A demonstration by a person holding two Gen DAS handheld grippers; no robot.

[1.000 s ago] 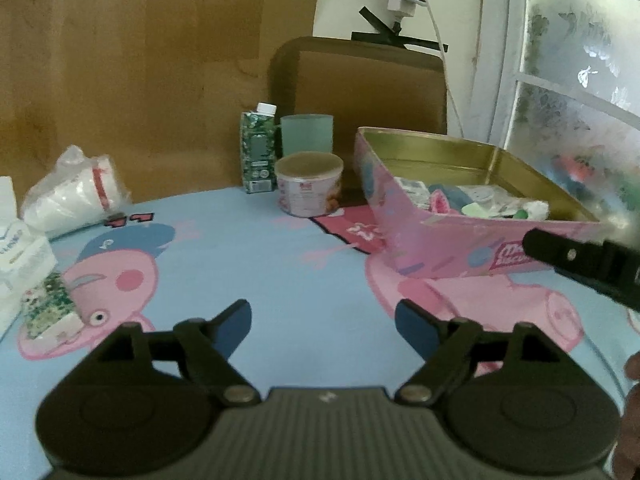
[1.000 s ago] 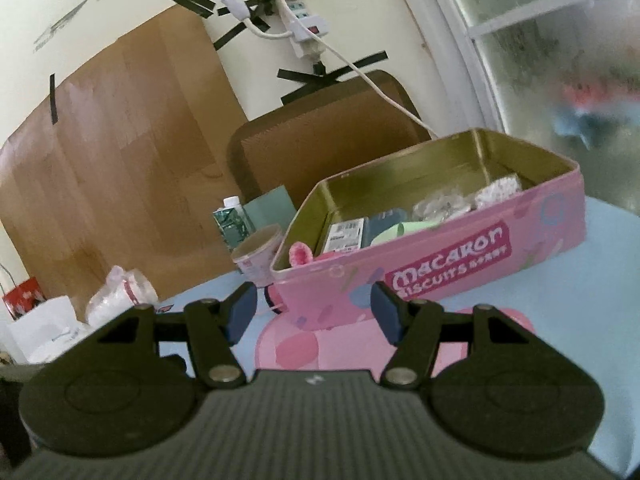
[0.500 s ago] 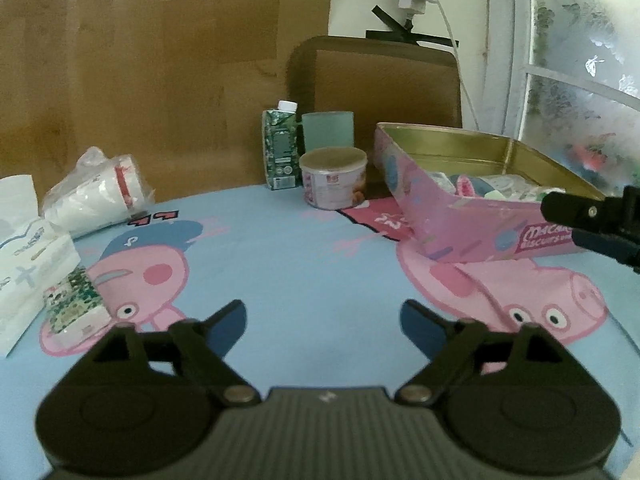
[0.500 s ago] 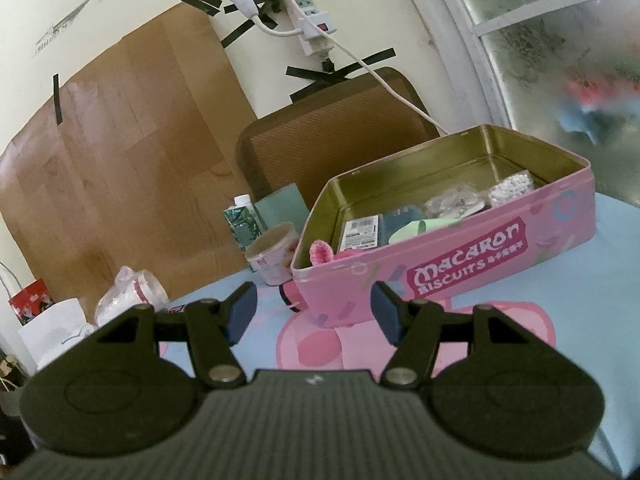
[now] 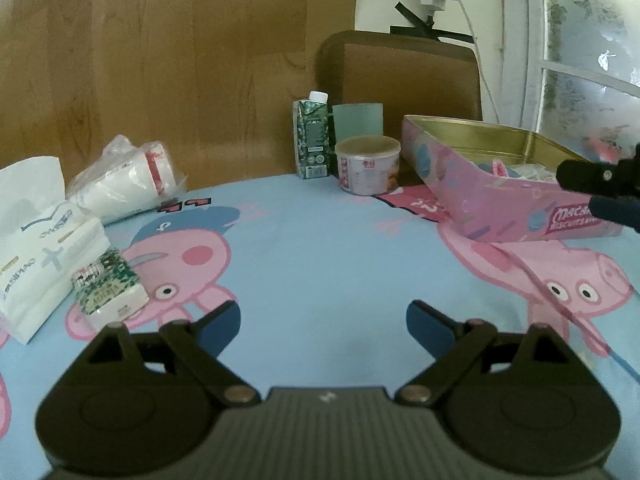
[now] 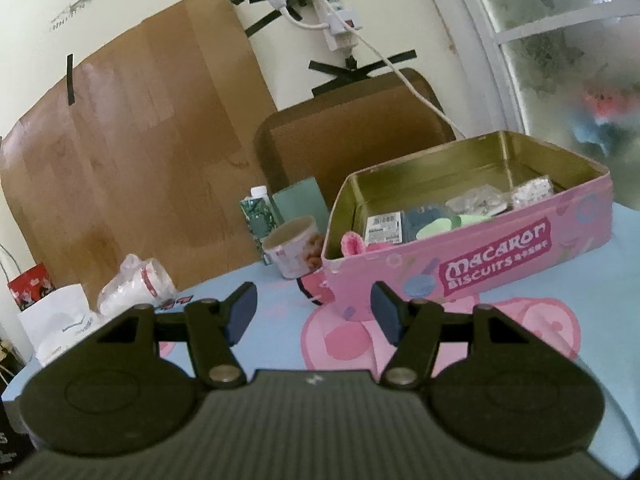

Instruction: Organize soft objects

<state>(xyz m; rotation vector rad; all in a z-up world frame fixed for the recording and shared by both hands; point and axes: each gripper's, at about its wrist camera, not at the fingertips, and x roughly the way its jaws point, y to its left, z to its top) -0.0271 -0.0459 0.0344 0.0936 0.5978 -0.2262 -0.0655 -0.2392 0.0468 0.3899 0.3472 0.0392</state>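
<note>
Both grippers have drawn back from the tin (image 6: 500, 264).

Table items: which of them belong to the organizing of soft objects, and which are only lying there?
For the job:
pink biscuit tin
small tissue pack
large tissue pack
left tool
right tool

Only lying about:
drink carton
round snack tub
bagged paper cups

The left gripper (image 5: 323, 322) is showing a grey ribbed body with a small white mark, two round black discs, black linkage arms with silver pivot screws, and blue pads (image 5: 426, 326) on its fingertips. The right gripper (image 6: 313, 312) is showing the same build: grey ribbing, black discs, silver screws, blue pads (image 6: 385, 312).
</note>
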